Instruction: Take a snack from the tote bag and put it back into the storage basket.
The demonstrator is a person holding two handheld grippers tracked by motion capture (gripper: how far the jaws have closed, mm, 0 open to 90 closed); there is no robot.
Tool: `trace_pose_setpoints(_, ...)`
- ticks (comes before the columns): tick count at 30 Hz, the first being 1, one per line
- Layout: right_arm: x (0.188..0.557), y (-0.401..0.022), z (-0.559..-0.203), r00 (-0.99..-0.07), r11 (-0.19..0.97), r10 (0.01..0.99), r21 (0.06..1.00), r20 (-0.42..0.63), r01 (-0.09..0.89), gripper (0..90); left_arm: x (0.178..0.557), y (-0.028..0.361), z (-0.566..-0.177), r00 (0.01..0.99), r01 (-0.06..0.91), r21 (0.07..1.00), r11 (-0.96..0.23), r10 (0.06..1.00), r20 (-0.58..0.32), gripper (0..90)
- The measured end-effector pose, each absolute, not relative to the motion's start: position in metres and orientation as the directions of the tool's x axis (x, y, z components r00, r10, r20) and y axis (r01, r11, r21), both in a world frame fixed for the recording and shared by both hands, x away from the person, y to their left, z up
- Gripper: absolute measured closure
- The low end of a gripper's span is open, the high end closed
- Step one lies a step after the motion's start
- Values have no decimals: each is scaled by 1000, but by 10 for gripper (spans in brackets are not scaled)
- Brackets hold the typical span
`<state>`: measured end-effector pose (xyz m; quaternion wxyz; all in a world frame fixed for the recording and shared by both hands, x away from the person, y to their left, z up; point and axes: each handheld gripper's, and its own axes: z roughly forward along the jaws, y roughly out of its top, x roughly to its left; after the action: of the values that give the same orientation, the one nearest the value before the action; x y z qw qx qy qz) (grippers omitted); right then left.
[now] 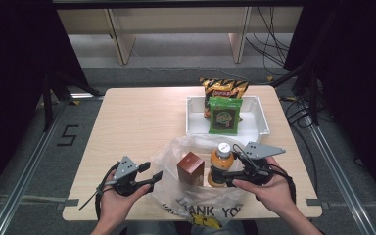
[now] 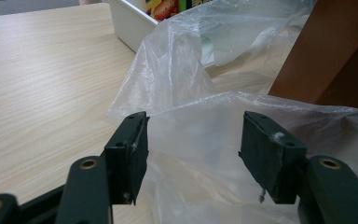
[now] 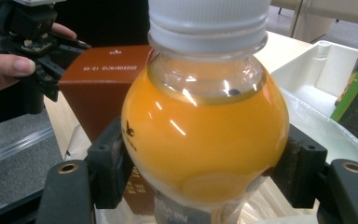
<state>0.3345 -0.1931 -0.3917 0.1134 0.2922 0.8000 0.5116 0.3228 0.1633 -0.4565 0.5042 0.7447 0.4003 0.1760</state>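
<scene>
An orange juice bottle [image 1: 221,164] with a white cap is held upright between the jaws of the right gripper [image 1: 226,177], whose pads are pressed against both sides of its rounded body, as is seen close up in the right gripper view, where the bottle [image 3: 205,130] is flanked by the two black jaws. The bottle is stood at the near middle of the wooden table [image 1: 137,117], inside the opened mouth of a clear plastic bag [image 1: 200,205] printed with dark lettering and a yellow mark. Just beside the bottle, to its left in the high view, a brown box [image 1: 191,167] is set upright in the same bag; whether the two are touching cannot be told. The left gripper [image 1: 152,177] is held at the left edge of the bag, with its jaws spread apart. In the left gripper view a fold of the bag's film [image 2: 196,135] is seen lying between the two pads, which are not pressed on it, and a corner of the brown box [image 2: 335,56] is seen beyond. Farther back on the table, a white tray [image 1: 260,117] is placed right of centre, with a green snack packet [image 1: 224,115] leaned upright in it and an orange chip bag [image 1: 223,89] stood behind that, at the tray's far wall.
</scene>
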Motion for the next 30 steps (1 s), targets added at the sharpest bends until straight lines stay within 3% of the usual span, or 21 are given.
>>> trace_pose_setpoints(2, 338, -194, -391, -814, 313, 577, 905, 59, 288, 319, 323, 163, -456, 618, 419, 892, -173, 773, -140, 411)
trace_pose_setpoints(3, 336, -193, -389, -807, 300, 582, 896, 99, 327, 319, 323, 163, -456, 618, 419, 892, -173, 774, -140, 411)
trace_pose_setpoints(5, 339, -194, -387, -810, 308, 584, 908, 54, 283, 319, 323, 163, -456, 618, 418, 892, -174, 774, -139, 411)
trace_pose_setpoints(14, 340, -196, -376, -793, 279, 603, 906, 93, 318, 320, 323, 163, -456, 620, 417, 892, -173, 772, -140, 411)
trace_pose_setpoints(15, 344, -198, -376, -799, 294, 600, 919, 37, 263, 320, 323, 163, -456, 619, 417, 892, -172, 772, -141, 410)
trace_pose_setpoints(17, 341, -197, -372, -791, 272, 604, 908, 96, 318, 320, 323, 163, -456, 619, 419, 891, -174, 773, -140, 410)
trace_pose_setpoints(19, 342, -197, -370, -791, 263, 604, 911, 101, 317, 320, 323, 163, -456, 620, 417, 892, -174, 772, -139, 411)
trace_pose_setpoints(20, 345, -198, -370, -790, 275, 612, 924, 46, 267, 320, 323, 163, -456, 623, 411, 894, -181, 771, -131, 411)
trace_pose_setpoints(21, 345, -198, -368, -800, 263, 594, 918, 90, 298, 320, 323, 163, -456, 621, 413, 893, -181, 773, -131, 411)
trace_pose_setpoints(26, 347, -200, -362, -787, 255, 615, 930, 55, 264, 320, 323, 163, -456, 618, 415, 893, -175, 774, -136, 410)
trace_pose_setpoints(30, 347, -203, -357, -777, 246, 624, 924, 80, 294, 320, 323, 163, -456, 616, 418, 893, -170, 775, -141, 410)
